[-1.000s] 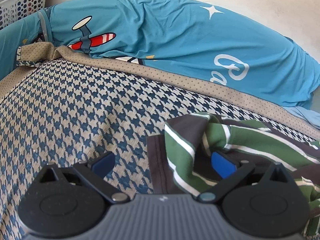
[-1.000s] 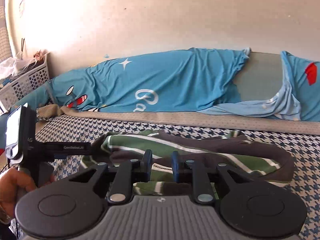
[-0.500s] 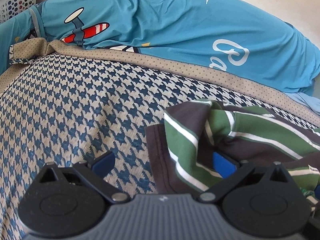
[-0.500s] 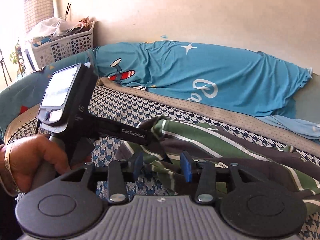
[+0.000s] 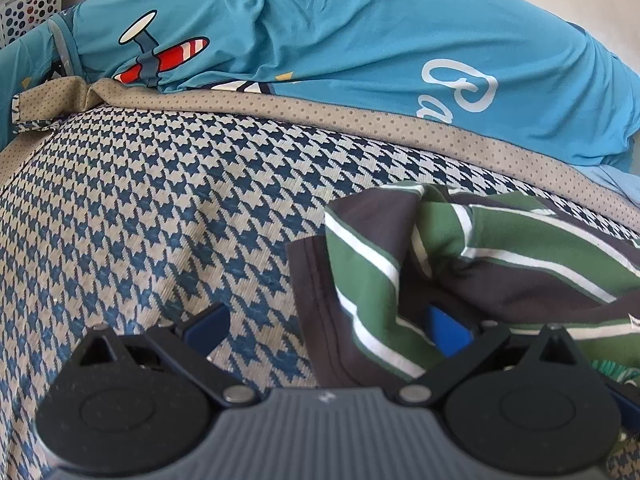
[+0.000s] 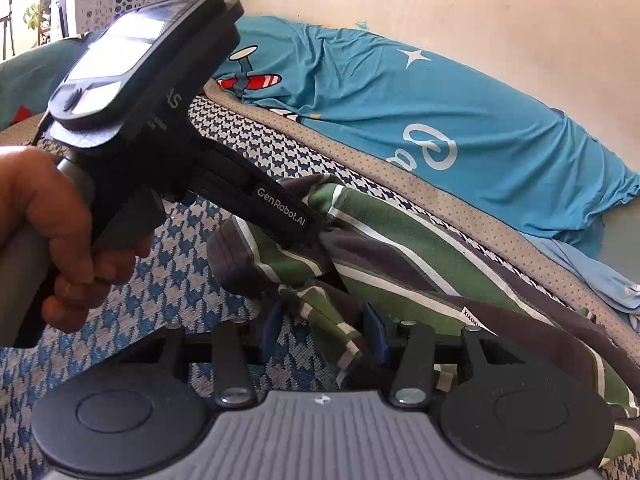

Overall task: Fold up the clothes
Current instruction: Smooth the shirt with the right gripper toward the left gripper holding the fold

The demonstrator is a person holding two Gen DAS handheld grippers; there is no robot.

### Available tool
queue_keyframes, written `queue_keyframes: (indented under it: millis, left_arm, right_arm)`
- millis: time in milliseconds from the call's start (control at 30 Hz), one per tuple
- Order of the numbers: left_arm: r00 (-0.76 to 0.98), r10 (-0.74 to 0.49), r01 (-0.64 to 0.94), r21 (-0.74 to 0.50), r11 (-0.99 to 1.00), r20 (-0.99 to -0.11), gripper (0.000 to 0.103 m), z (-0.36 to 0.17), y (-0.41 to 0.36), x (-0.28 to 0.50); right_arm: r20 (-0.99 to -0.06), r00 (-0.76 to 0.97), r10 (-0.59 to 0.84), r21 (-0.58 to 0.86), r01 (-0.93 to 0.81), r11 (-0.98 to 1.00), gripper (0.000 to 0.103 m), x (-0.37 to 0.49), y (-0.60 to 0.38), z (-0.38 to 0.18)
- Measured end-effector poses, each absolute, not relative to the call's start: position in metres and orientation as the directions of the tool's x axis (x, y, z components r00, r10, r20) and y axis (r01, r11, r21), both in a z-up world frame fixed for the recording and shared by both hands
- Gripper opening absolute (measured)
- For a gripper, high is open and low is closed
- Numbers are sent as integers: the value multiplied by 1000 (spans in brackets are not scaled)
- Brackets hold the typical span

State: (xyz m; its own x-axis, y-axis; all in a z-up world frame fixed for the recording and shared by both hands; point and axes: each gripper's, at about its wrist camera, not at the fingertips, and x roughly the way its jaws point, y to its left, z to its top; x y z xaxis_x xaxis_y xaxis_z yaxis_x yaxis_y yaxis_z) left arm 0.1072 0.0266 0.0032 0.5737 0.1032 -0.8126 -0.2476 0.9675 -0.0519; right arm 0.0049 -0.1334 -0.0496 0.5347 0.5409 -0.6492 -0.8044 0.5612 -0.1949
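A crumpled shirt [image 5: 500, 248] striped green, dark grey and white lies on the houndstooth bedcover [image 5: 160, 200]. My left gripper [image 5: 326, 326] stands open at the shirt's left edge; its right finger [image 5: 444, 332] sits behind a fold, and its left finger [image 5: 208, 320] is over bare cover. In the right wrist view the same shirt [image 6: 400, 248] fills the middle. My right gripper [image 6: 325, 330] is open, with a hanging fold of the shirt between its fingers. A hand [image 6: 60, 232] holds the left gripper's body [image 6: 140, 92], whose fingertips are hidden in the shirt.
A blue sheet [image 5: 360, 60] with a plane print and white lettering is bunched along the wall behind the shirt. A tan dotted border [image 5: 320, 108] edges the cover. A white laundry basket [image 5: 28, 4] stands at the far left. Bare cover stretches to the left of the shirt.
My right gripper has gone from nearly shut to open, swung left and closed in on the shirt beside the left gripper. My left gripper has edged forward a little and stayed open.
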Motion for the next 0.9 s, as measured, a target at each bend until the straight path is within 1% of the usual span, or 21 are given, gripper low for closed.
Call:
queue_keyframes:
  millis: [33,67,100,133,200,400,500,733,900]
  left_arm:
    - [573,104,-248,-51,967,-813,103,3,26,107]
    - [572,105,-248,-50,967,-813,103,3,26,107]
    - [571,106,-249,-49,967,-814,103,2,26,107]
    - [570,107,-249,-47,967,-815,103,2,26,108]
    - [569,111,-248,-41,968,-815,103,2,25,108]
    - [564,136,-244,-7,970,-814,103,-1,21,108]
    - [562,151,-250,7,968,-813,103,-1,22,108]
    - [554,198,-284,40,958,-809,103,0,27,107]
    - [549,213,-304,45,952,-808,103,0,32,108]
  right_arm:
    - [-650,542,533,-204,-800,564,35,5,-132,-52]
    - [-652,548,524,-212,-796,567,31,5,-131,-54]
    - [-655,551,517,-213,-791,573,20,6,-131,-54]
    - [-647,556,522,-208,-787,580,12,7,-132,-52]
    - [-631,566,531,-199,-779,595,8,8,-135,-48]
    - [-580,596,555,-166,-753,636,7,10,-145,-34]
    - [-542,611,577,-126,-738,663,6,13,-155,-21]
    - [-421,643,640,14,-701,713,6,19,-190,22]
    - [-358,683,636,113,-644,756,6,30,-225,45]
